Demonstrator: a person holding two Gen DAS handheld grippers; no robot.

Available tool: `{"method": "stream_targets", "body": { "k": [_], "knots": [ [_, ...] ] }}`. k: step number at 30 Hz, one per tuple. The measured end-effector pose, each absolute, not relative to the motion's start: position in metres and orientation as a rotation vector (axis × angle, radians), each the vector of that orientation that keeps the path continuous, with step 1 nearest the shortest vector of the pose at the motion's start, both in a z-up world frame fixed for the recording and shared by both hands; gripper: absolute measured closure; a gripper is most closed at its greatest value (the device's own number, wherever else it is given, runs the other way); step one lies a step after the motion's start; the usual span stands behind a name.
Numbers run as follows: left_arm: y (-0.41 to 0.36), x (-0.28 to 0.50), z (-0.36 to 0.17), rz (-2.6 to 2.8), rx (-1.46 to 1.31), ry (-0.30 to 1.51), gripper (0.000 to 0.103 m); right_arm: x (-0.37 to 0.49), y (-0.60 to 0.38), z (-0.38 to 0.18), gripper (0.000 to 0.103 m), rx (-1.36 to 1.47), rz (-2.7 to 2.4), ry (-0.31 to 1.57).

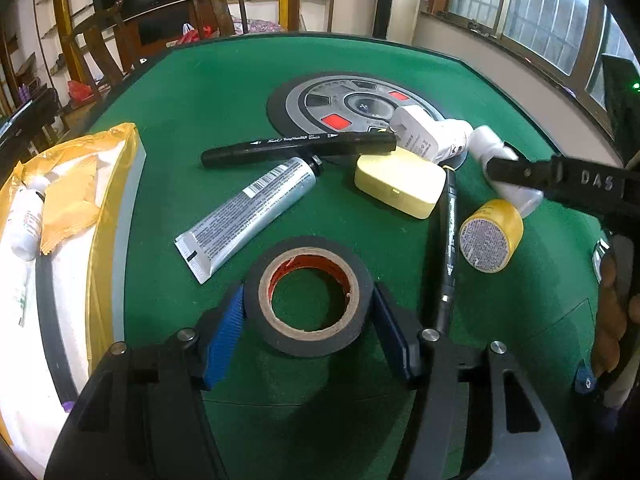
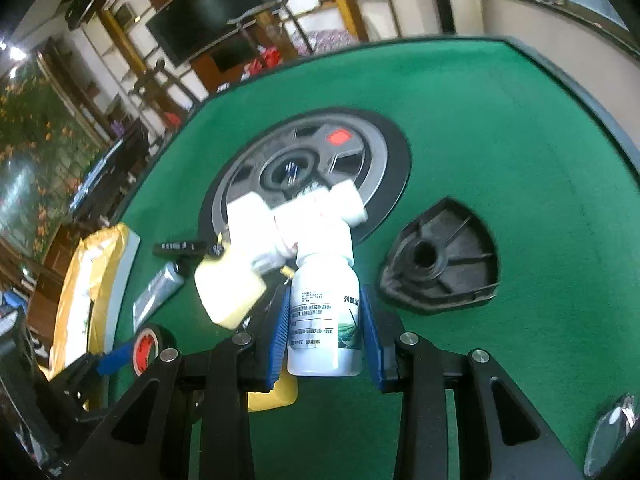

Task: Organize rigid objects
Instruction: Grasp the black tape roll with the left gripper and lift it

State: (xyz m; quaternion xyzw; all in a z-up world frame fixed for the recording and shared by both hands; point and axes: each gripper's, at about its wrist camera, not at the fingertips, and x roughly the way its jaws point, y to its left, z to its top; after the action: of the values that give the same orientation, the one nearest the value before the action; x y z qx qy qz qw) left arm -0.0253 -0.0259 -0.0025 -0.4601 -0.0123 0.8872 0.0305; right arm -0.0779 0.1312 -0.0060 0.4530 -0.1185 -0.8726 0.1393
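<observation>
My left gripper [image 1: 308,312] has its jaws closed around a black tape roll [image 1: 308,294] on the green table [image 1: 224,92]. My right gripper [image 2: 326,316] is shut on a white bottle [image 2: 325,312], held just above the felt; the same bottle shows in the left wrist view [image 1: 508,176]. Loose on the table lie a silver tube [image 1: 248,216], a black marker [image 1: 298,146], a second marker [image 1: 449,248], a pale yellow case [image 1: 400,184], a yellow tape roll [image 1: 490,236] and a white charger [image 1: 418,138].
A yellow-lined white bin [image 1: 60,208] at the left holds a small white bottle [image 1: 26,220]. A round grey dial panel [image 1: 352,104] sits mid-table. A black recessed corner pocket [image 2: 440,268] lies right of the right gripper.
</observation>
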Motion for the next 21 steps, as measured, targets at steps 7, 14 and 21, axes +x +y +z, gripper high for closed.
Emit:
{"method": "stream_targets", "body": {
  "k": [7,14,21],
  "knots": [
    [-0.0223,-0.0257,-0.0030,2.739,-1.427,-0.012,0.042,-0.0817,0.1379,-0.0057,0.073,1.299,-2.514,-0.418],
    [-0.0193,-0.0250,-0.0036,2.742,-1.428,-0.013,0.042,-0.0837,0.1352,-0.0049,0.073,1.294,-2.502,-0.412],
    [-0.0239,-0.0212,-0.0020,2.733,-1.404,-0.065,0.042,-0.0846,0.1346,-0.0031,0.073,1.282,-2.501,-0.413]
  ]
}}
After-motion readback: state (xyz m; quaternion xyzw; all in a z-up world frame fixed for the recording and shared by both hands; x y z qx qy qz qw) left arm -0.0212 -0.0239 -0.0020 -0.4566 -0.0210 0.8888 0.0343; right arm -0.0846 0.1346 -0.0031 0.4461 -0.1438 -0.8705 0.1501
